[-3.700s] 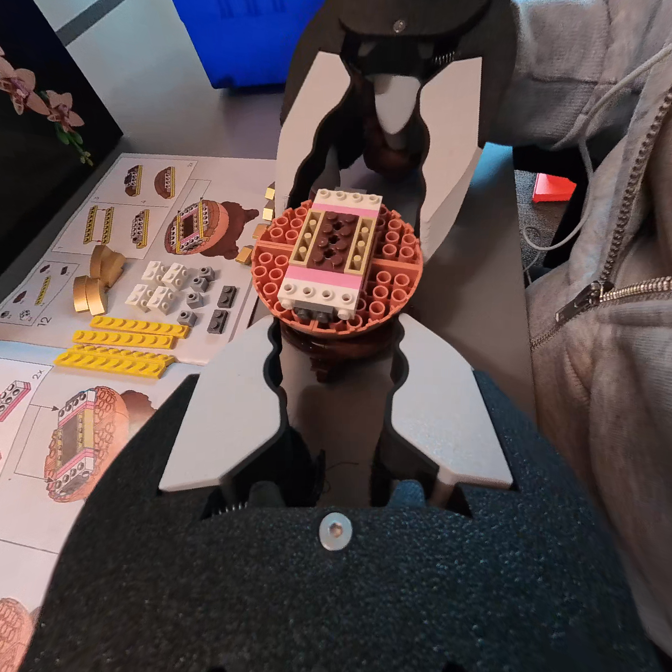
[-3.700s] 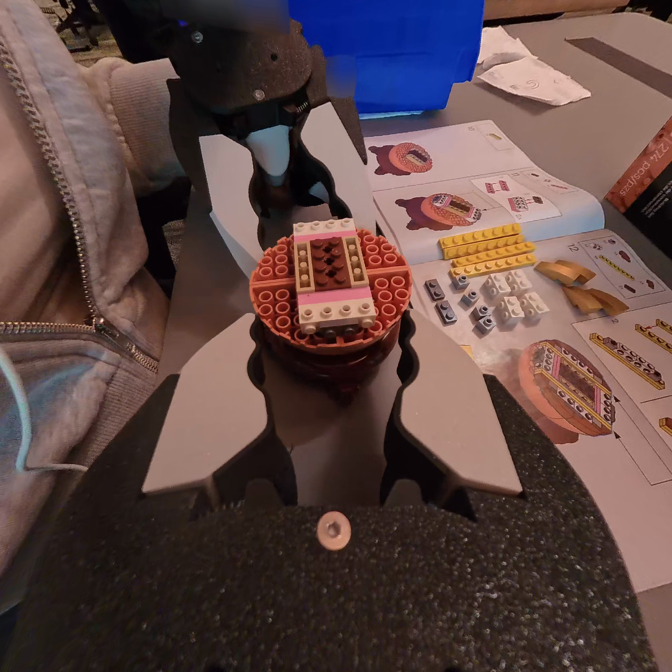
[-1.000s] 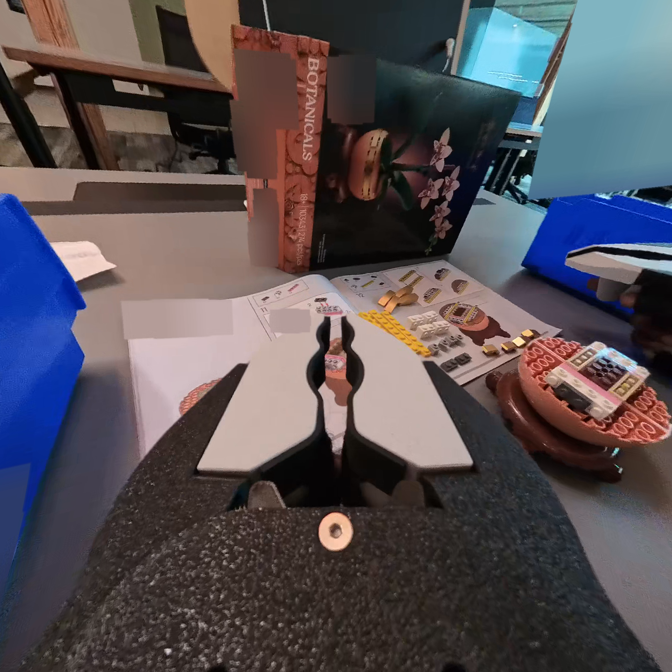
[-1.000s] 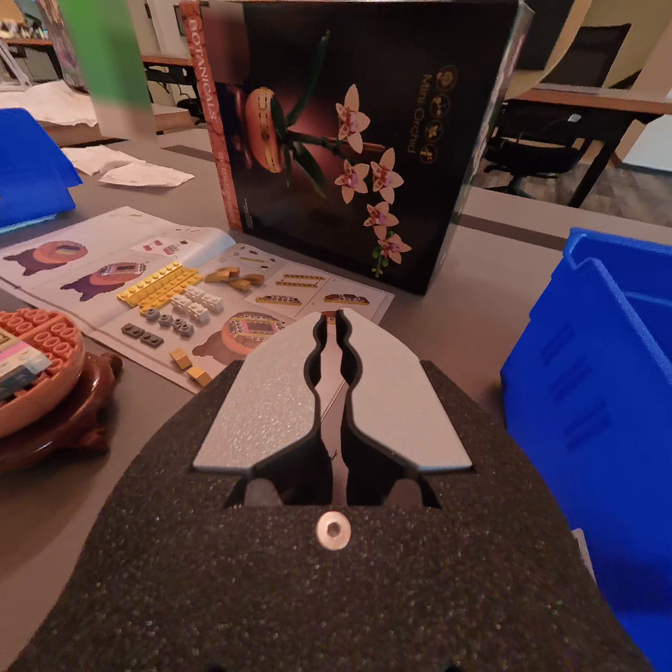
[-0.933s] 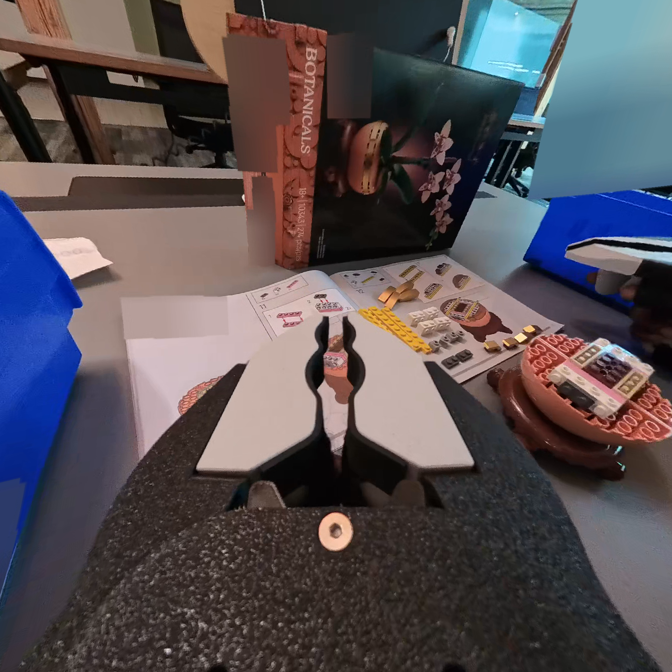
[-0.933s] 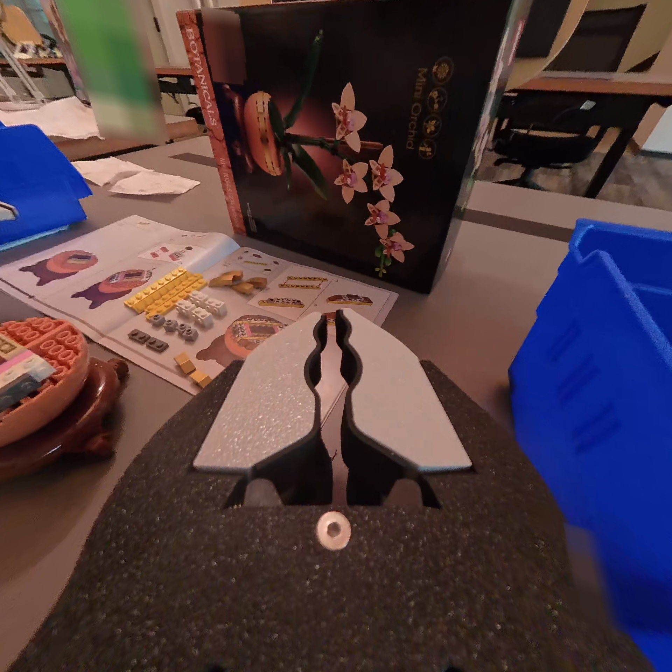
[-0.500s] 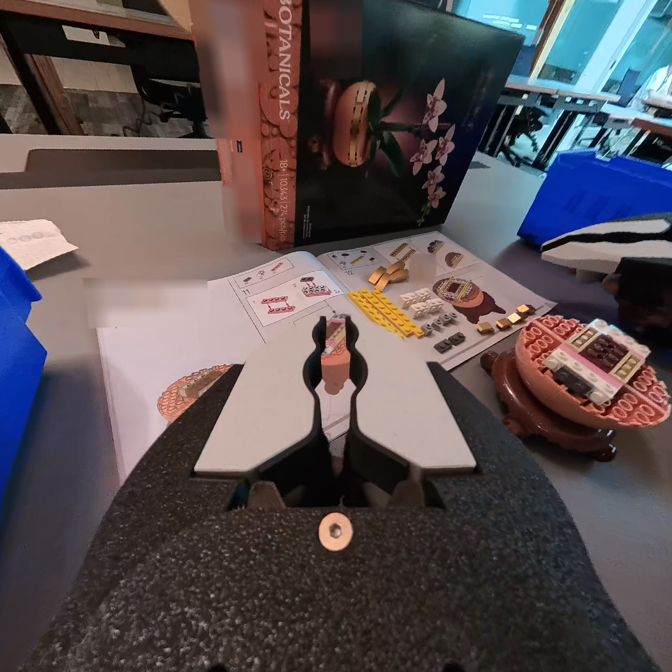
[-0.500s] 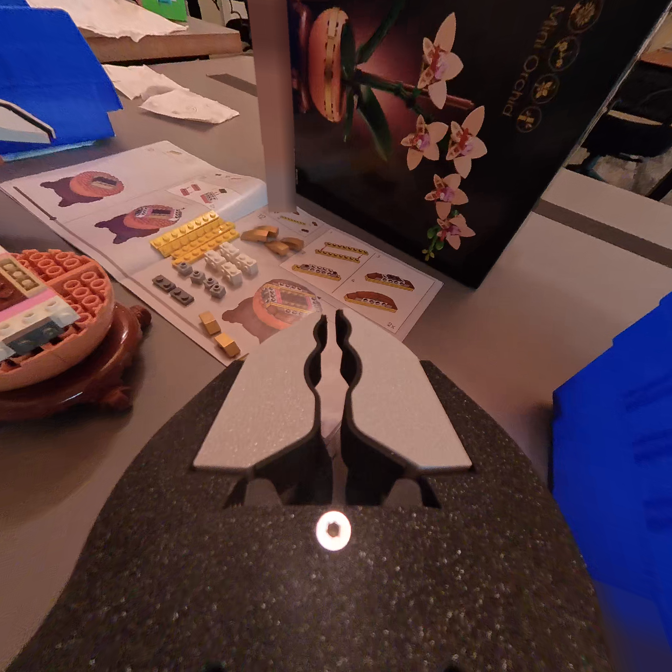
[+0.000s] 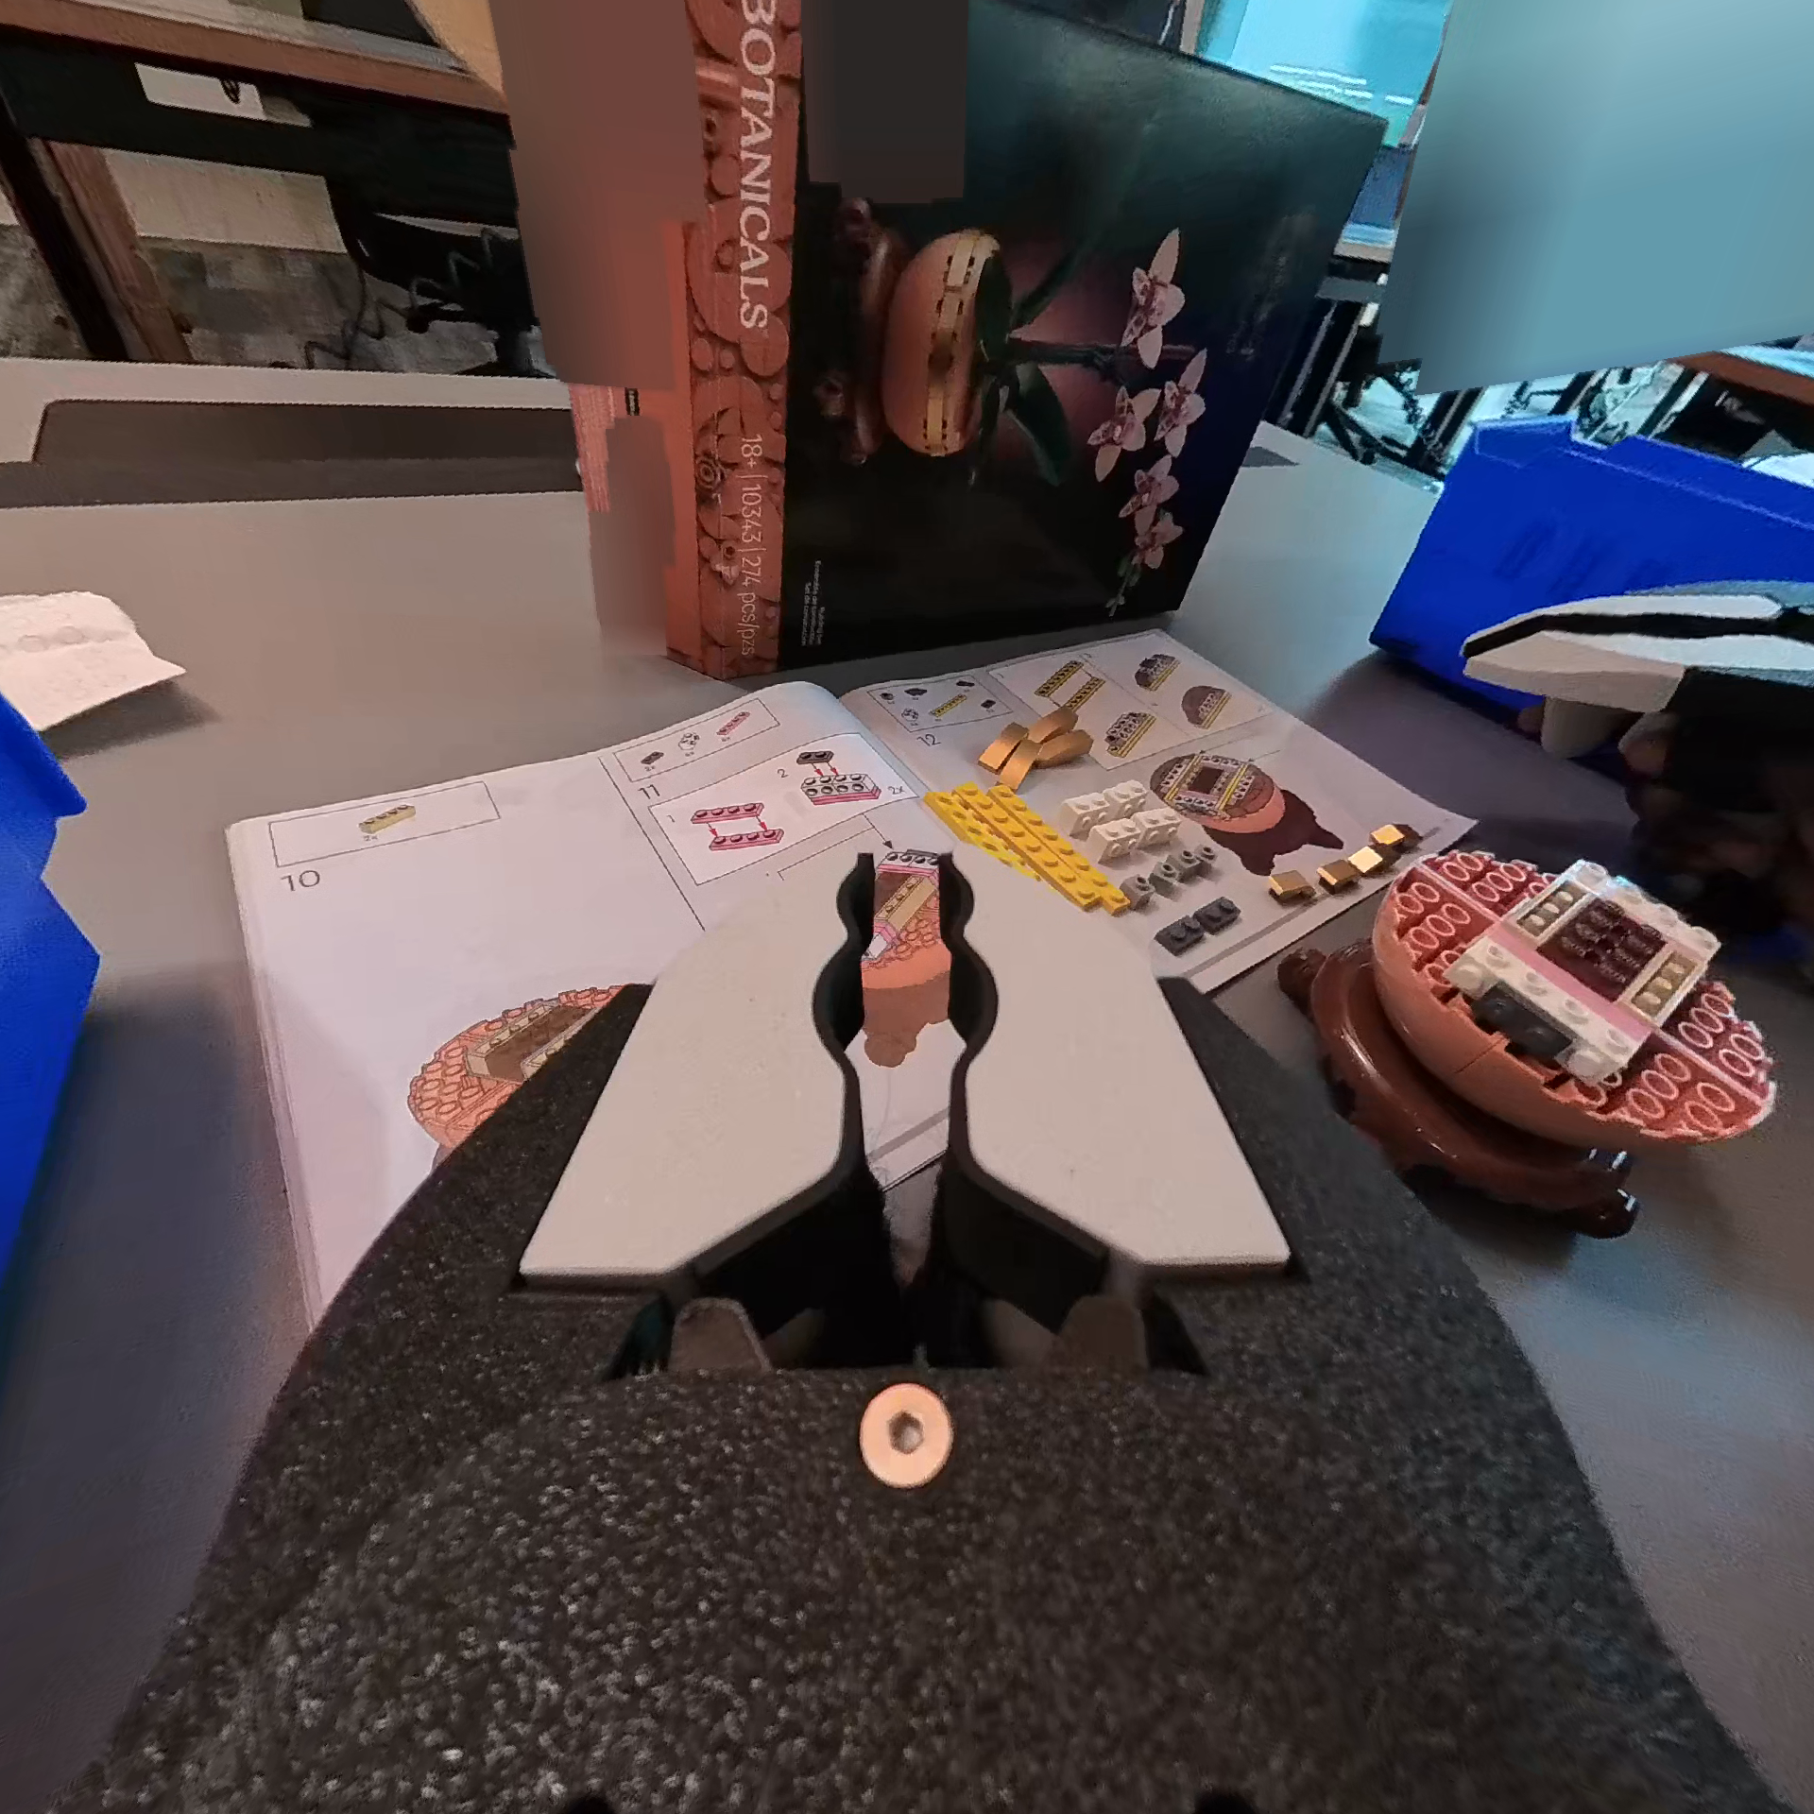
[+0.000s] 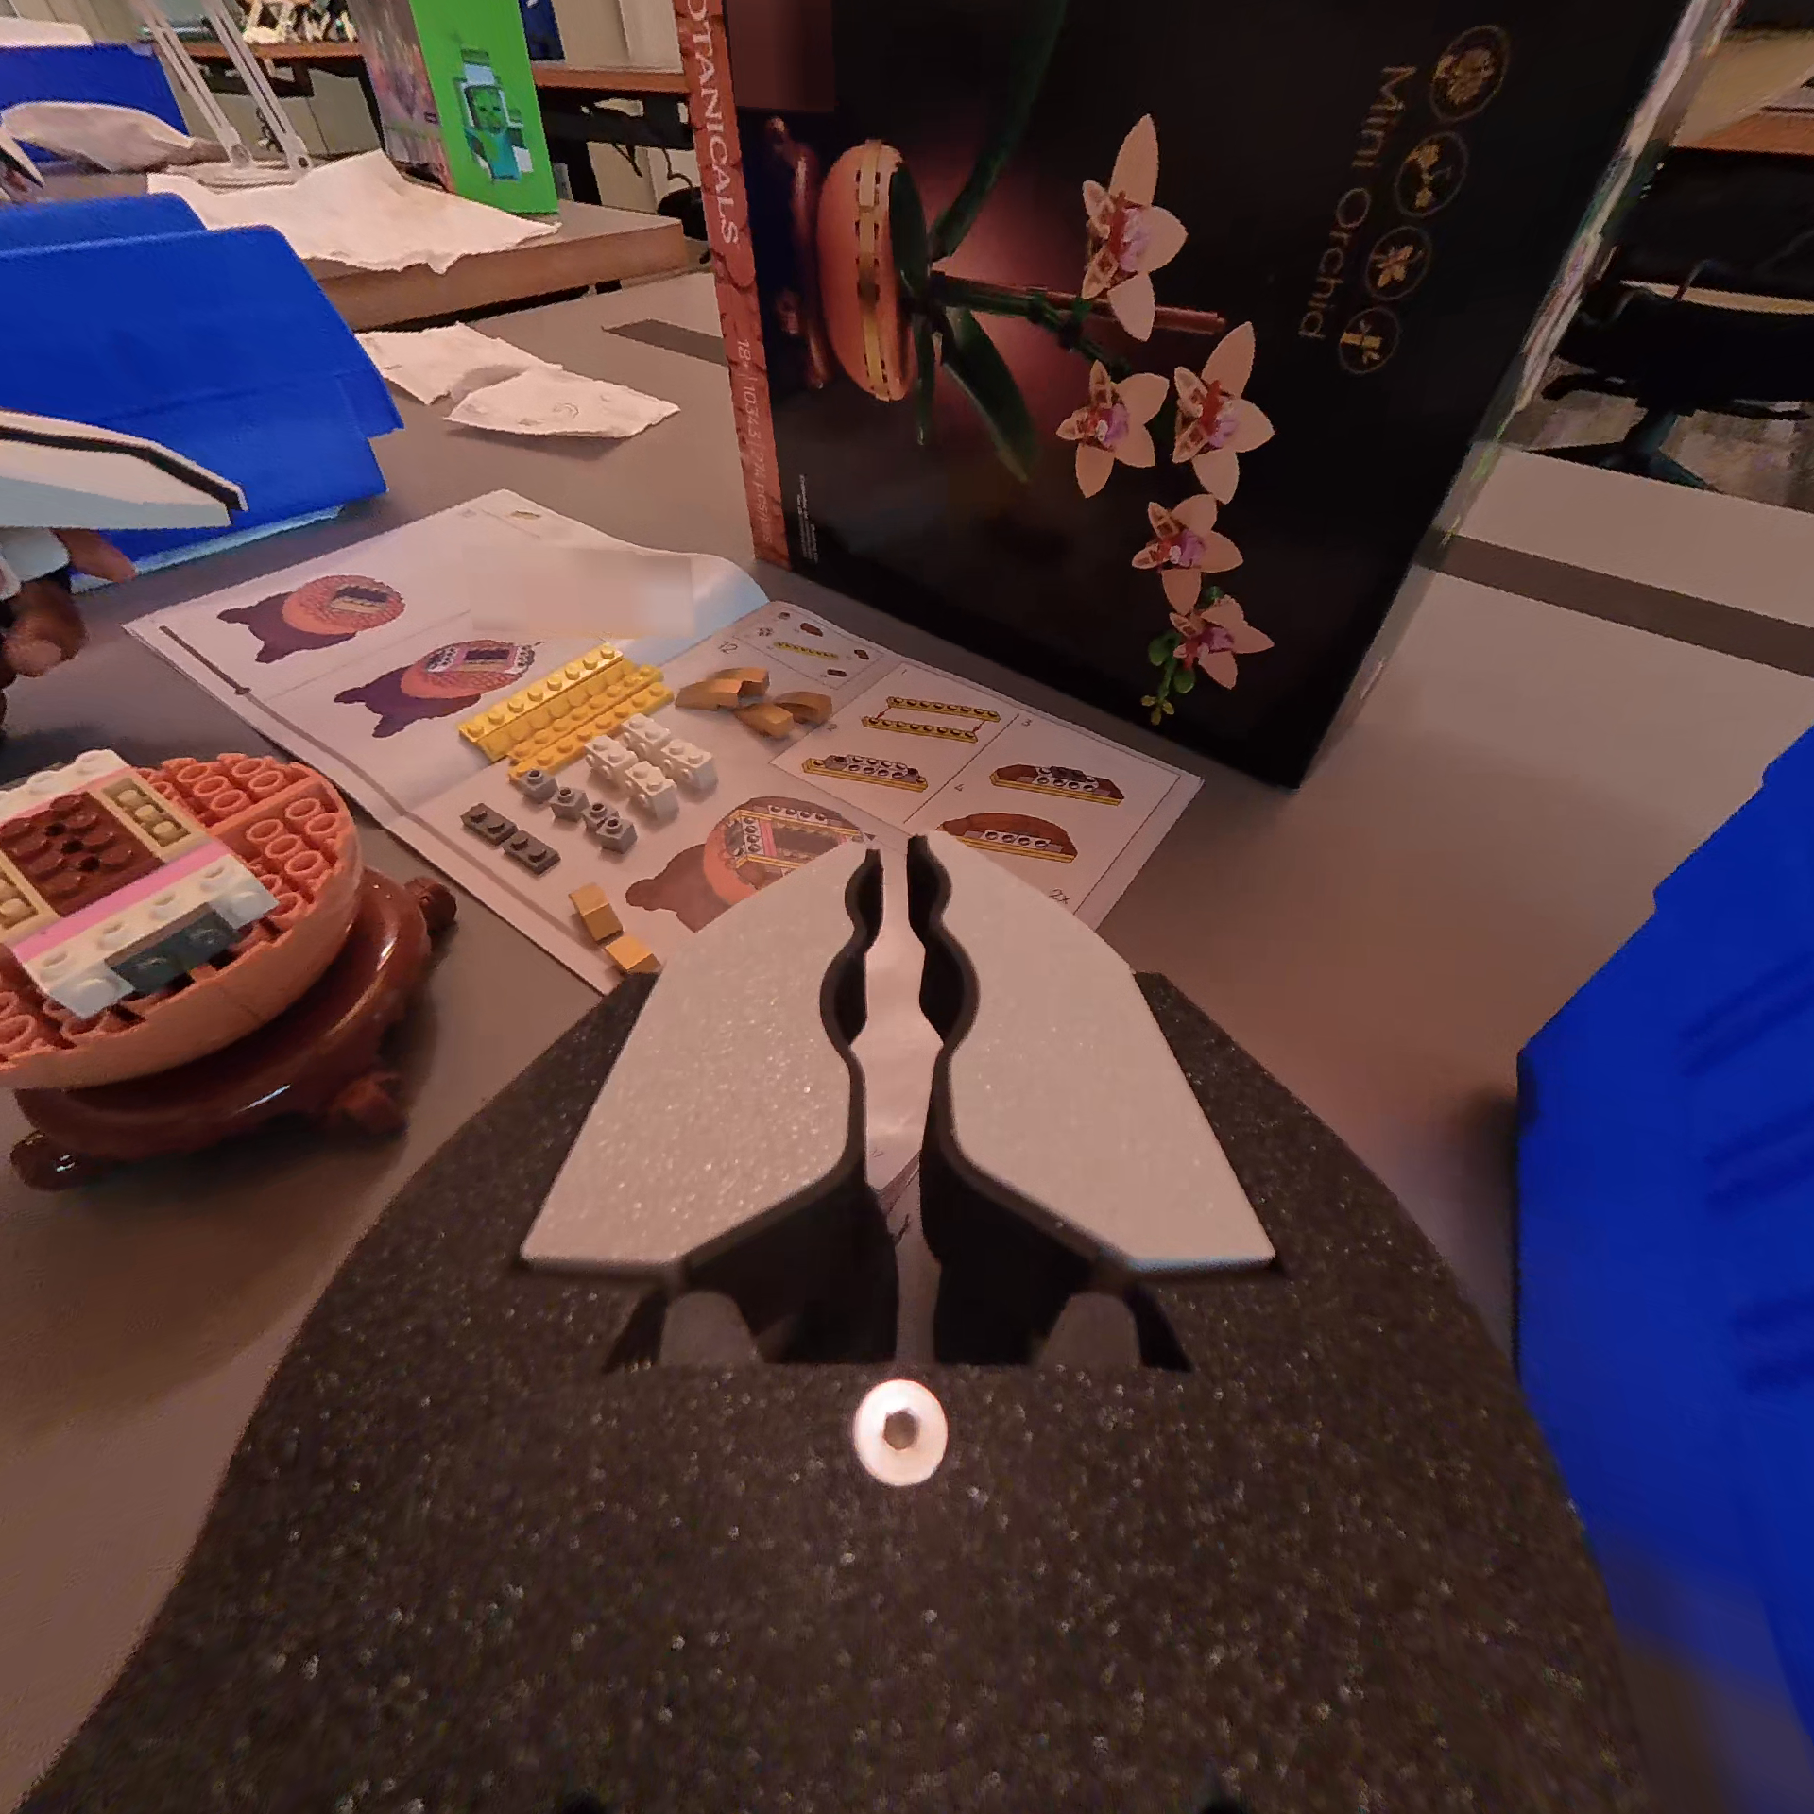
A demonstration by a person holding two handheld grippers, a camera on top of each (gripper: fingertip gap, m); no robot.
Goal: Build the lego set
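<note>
Both wrist cams low over table, facing box (image 9: 1031,393); booklet (image 10: 982,785) ahead of each claw, shared.

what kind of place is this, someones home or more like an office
Probably an office or lab workspace, not a home: a grey work table, blue storage bins, and in the background more desks and an office chair.
</note>
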